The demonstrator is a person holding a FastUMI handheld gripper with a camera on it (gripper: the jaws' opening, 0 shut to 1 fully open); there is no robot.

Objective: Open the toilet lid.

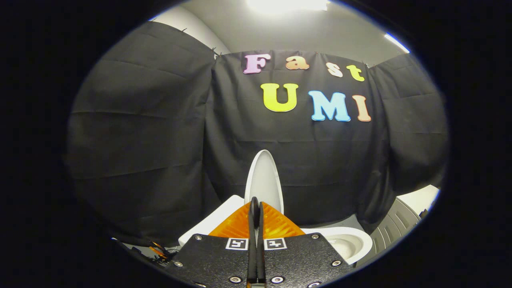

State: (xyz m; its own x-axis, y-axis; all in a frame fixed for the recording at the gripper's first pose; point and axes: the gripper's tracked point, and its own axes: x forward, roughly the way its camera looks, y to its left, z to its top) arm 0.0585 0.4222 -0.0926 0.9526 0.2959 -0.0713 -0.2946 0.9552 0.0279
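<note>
1. Gripper (256, 206): we see both fingers pressed flat together, tips touching, nothing pinched between them. No visible gap along their length.
2. Toilet lid (264, 180): it stands raised, close to upright, just beyond the fingertips at about 12 o'clock, a touch toward 1. We see its pale inner face, rounded top pointing up.
3. Lid vs claw: the fingertips overlap the lid's lower part in our view. We cannot tell if they touch it or sit just short of it; nothing shows a grip on it.
4. Toilet bowl (348, 240): open, white rim and inner basin exposed, at roughly 3 to 4 o'clock from the fingertips, lower than the lid and partly hidden behind the gripper body.
5. Tank (216, 218): a white flat-topped block at about 9 o'clock from the fingertips, beside the lid's base. We read it as the cistern top, but most of it is hidden, so we are not certain.
6. Booth wall (160, 140): black cloth hangs behind the lid, across everything from 9 through 3 o'clock.
7. Grey ribbed panel (394, 226): sits at about 3 o'clock, past the bowl, with a white surface just above it. What it belongs to, we cannot tell.
8. Ceiling light (288, 5): bright strip at 12 o'clock, well above the cloth.
</note>
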